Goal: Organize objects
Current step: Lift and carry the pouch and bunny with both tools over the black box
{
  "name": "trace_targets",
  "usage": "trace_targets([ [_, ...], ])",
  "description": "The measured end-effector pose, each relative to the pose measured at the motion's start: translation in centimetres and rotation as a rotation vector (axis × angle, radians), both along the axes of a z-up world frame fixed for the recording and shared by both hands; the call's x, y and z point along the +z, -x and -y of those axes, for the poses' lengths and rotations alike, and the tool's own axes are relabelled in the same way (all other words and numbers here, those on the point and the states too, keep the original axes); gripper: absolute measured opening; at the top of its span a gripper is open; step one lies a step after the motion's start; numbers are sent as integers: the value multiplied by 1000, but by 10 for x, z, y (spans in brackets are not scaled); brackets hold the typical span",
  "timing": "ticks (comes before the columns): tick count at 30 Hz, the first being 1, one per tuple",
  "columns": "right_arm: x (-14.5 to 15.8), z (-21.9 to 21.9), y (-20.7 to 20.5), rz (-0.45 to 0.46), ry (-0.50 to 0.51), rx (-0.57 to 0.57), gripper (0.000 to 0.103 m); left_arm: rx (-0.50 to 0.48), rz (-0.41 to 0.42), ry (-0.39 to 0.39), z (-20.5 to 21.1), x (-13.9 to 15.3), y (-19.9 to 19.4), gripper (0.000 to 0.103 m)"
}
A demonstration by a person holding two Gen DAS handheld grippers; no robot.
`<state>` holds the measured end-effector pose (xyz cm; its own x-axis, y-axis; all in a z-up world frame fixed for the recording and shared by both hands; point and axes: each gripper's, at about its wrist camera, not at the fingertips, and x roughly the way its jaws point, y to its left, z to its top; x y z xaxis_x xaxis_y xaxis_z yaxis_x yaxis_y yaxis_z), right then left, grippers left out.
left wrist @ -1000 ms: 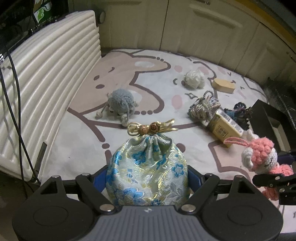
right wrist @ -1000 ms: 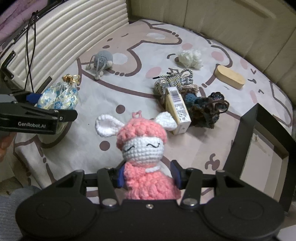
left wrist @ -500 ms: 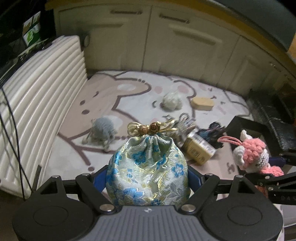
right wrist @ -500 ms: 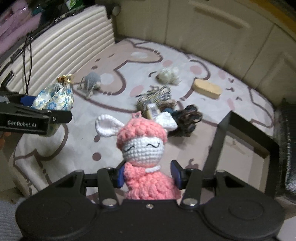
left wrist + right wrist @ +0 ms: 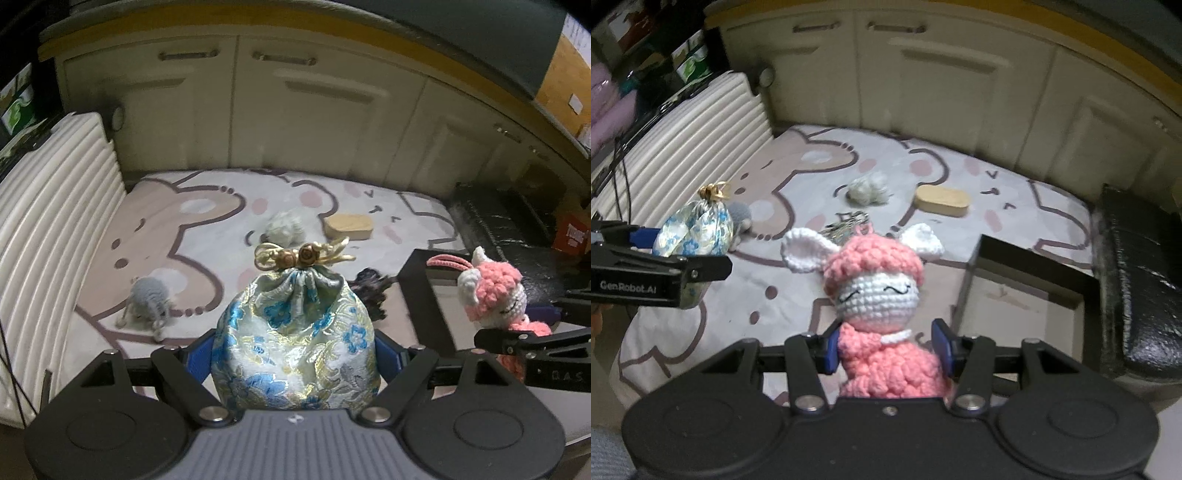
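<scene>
Your left gripper point(image 5: 294, 360) has its fingers clenched on the brocade drawstring pouch point(image 5: 295, 341) and your right gripper point(image 5: 888, 350) grips the pink crocheted bunny doll point(image 5: 875, 295) low on its body, both held in the air above the cartoon-print mat point(image 5: 775, 288). The soft doll could squirm out of that low grip, or the two grippers, close side by side, could knock together near the black box point(image 5: 1027, 273). Compared with a second ago, both loads sit higher and nearer the box, the mat items lying farther below.
</scene>
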<state>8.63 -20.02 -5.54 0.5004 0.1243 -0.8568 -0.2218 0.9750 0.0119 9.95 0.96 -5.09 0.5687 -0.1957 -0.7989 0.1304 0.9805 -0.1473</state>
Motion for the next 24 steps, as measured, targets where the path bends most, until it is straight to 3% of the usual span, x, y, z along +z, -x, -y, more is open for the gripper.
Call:
trace_targets([
  [12,16,44,-10,33,7,-80,50,-79,16,-2,56,29,-24,84],
  [24,6,103,-34,-13,0,-197,50,-163,12,6,124,48,-55,84],
])
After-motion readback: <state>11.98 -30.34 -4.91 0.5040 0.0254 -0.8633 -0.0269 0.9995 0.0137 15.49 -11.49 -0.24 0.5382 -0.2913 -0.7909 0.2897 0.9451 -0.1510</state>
